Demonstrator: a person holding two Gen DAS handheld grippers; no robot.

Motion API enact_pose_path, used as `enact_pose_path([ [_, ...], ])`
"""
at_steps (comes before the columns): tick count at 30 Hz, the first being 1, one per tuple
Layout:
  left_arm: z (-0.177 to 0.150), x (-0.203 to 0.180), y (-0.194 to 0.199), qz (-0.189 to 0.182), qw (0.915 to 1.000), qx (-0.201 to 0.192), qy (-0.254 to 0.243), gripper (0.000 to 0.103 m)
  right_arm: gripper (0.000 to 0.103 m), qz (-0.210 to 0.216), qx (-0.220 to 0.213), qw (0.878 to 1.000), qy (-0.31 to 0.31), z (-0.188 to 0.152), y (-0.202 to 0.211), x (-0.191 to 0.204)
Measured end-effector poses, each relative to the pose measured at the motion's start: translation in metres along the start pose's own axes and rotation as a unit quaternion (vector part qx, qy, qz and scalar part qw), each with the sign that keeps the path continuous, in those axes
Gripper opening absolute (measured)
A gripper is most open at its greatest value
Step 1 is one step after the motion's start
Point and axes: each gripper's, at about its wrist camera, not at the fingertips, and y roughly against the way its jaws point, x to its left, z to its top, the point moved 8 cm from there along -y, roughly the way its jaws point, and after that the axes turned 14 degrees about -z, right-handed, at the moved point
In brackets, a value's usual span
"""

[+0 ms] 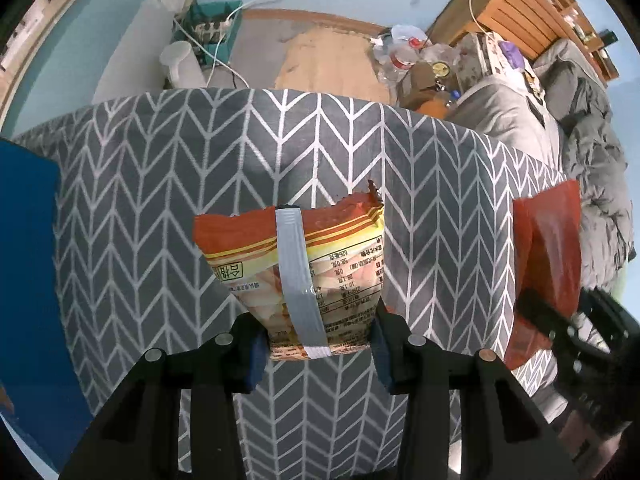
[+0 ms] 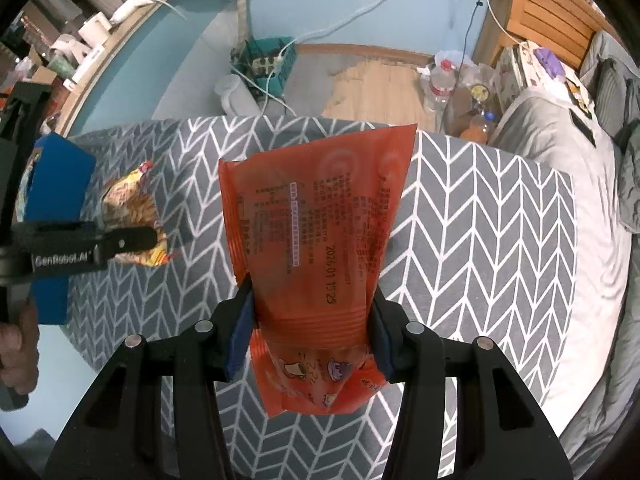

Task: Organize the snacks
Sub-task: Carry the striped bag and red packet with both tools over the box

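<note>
Left wrist view: the left gripper (image 1: pixel 318 344) is clamped on a taped, torn-top snack bag (image 1: pixel 296 276) held over the chevron-patterned cloth (image 1: pixel 160 200); the blue box (image 1: pixel 28 260) sits at the left edge. Right wrist view: the right gripper (image 2: pixel 312 340) is clamped on an orange snack packet (image 2: pixel 316 220) above the same cloth. Judgement: neither snack is stowed yet, both remain to be placed, and nothing visibly obstructs the way.

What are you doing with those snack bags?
A person is sorting snacks with two tools. The left hand-held gripper is clamped on an orange and yellow snack bag that has a strip of grey tape down it. The right hand-held gripper is clamped on a plain orange snack bag. Both bags are held above a table with a grey zigzag tablecloth. A blue box sits at the table's left edge.
</note>
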Motion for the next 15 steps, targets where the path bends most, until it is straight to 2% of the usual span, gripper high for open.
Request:
enact_pose_path([
  [8, -0.012, -0.004, 0.037, 0.005, 0.9986, -0.016, -0.049, 0.044, 0.049, -0.002, -0.020, 1.000, 0.002, 0.010, 0.028, 0.021],
  [15, -0.014, 0.001, 0.071, 0.007, 0.9967, -0.040, -0.070, 0.044, 0.049, 0.003, -0.038, 0.999, 0.010, 0.023, 0.053, 0.050],
])
